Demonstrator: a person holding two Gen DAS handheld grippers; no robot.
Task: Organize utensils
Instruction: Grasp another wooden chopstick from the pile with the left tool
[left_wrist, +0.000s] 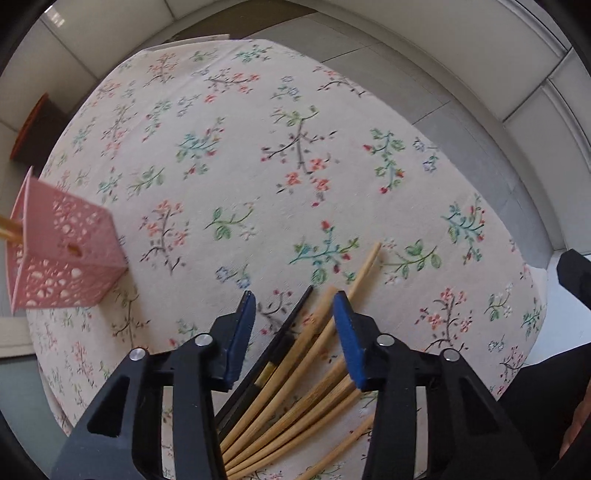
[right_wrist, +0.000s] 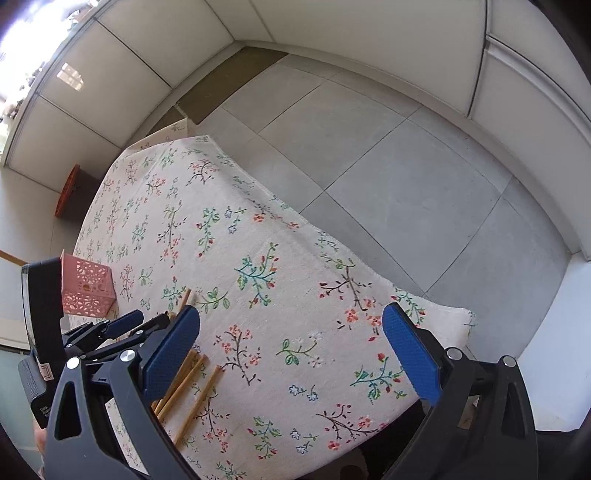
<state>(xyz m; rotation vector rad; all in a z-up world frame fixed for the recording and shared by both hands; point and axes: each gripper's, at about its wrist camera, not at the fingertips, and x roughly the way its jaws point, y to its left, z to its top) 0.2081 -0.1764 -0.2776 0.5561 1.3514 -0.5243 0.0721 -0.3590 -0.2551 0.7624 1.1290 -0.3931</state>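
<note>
Pointing almost straight down at the table, the left gripper (left_wrist: 293, 314) has its two blue-padded fingers (left_wrist: 240, 332) set astride a loose pile of chopsticks. The gap between the pads is moderate, and several sticks pass through it; whether the pads press on any of them I cannot tell, since no stick looks lifted or pinched.

The pile, slender pale bamboo chopsticks (left_wrist: 314, 369) fanned out with a pair of black chopsticks (left_wrist: 291, 325) along their left side, lies flat on the cream floral tablecloth (left_wrist: 258, 147) that covers the table. One bamboo stick reaches farther out than the rest, its tip just beyond the right pad.

Well to the left in the left wrist view stands the pink perforated square holder (left_wrist: 62, 254), upright on the cloth, with bamboo stick ends jutting from its open top.

The right gripper (right_wrist: 291, 347) is tilted steeply downward above the same cloth, its fingers (right_wrist: 410, 354) spread wide with nothing between them but bare fabric. In its view the left gripper sits just beside it on the left, over the chopsticks, and the pink holder stands behind that.

Grey floor tiles (right_wrist: 369, 166) and white wall panels (right_wrist: 332, 37) surround the table.
</note>
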